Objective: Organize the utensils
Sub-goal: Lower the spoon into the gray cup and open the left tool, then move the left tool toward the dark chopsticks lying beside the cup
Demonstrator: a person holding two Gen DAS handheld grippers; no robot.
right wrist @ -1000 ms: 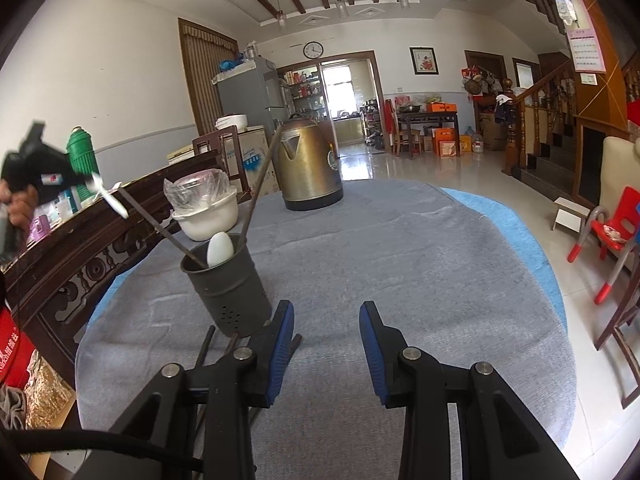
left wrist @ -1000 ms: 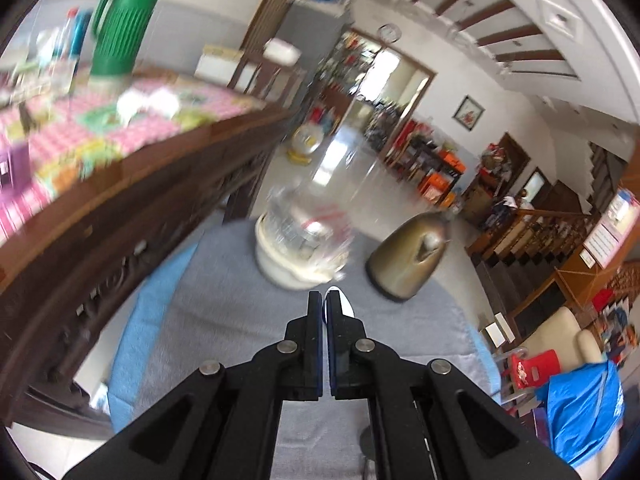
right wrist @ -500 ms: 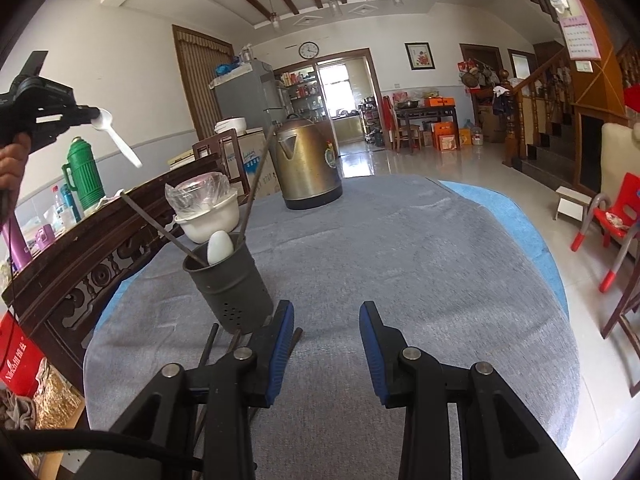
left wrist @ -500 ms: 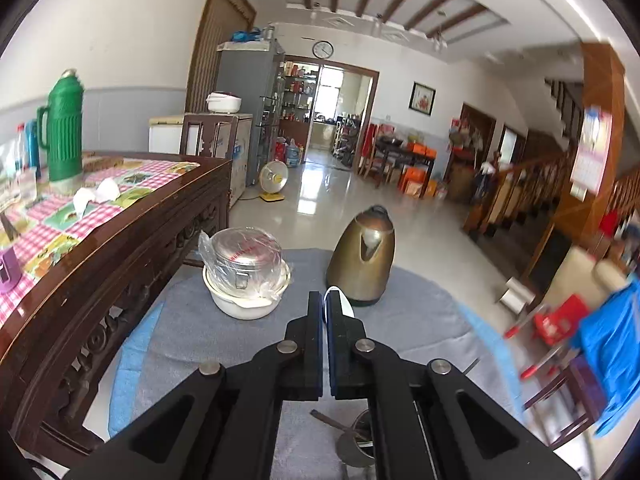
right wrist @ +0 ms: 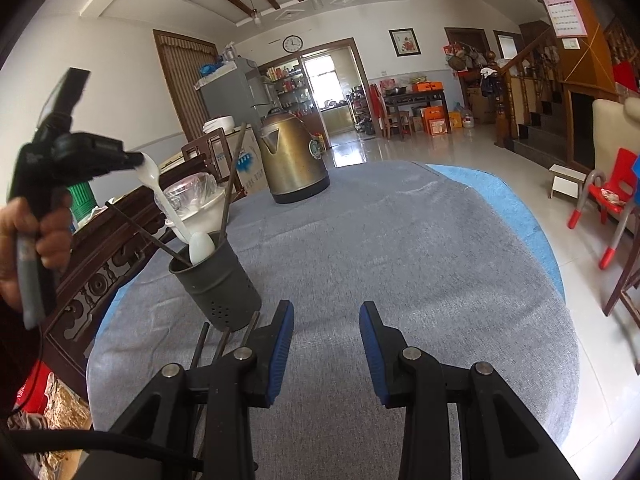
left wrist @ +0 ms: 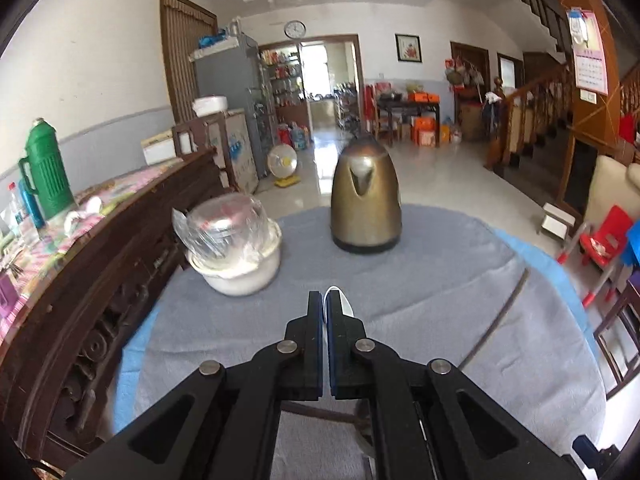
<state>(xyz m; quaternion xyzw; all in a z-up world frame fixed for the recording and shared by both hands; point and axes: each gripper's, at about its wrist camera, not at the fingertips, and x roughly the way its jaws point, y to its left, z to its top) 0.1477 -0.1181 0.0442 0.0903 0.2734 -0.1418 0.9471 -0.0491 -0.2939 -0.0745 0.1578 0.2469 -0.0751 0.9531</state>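
Left tool [right wrist: 136, 162] clenched on white spoon [right wrist: 160, 192], handle tip hidden behind grey holder [right wrist: 216, 280]; right tool [right wrist: 326, 344] released

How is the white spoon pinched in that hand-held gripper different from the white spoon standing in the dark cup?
The held white plastic spoon hangs in the air, bowl up in the left hand-held gripper, handle slanting down. The white spoon in the dark perforated metal cup rests inside it, only its bowl showing. Both are white.

Wide bare cloth [right wrist: 400, 240] right of utensil holder [right wrist: 218, 280]; kettle [right wrist: 294, 160], wrapped bowl [right wrist: 196, 204] block far side.
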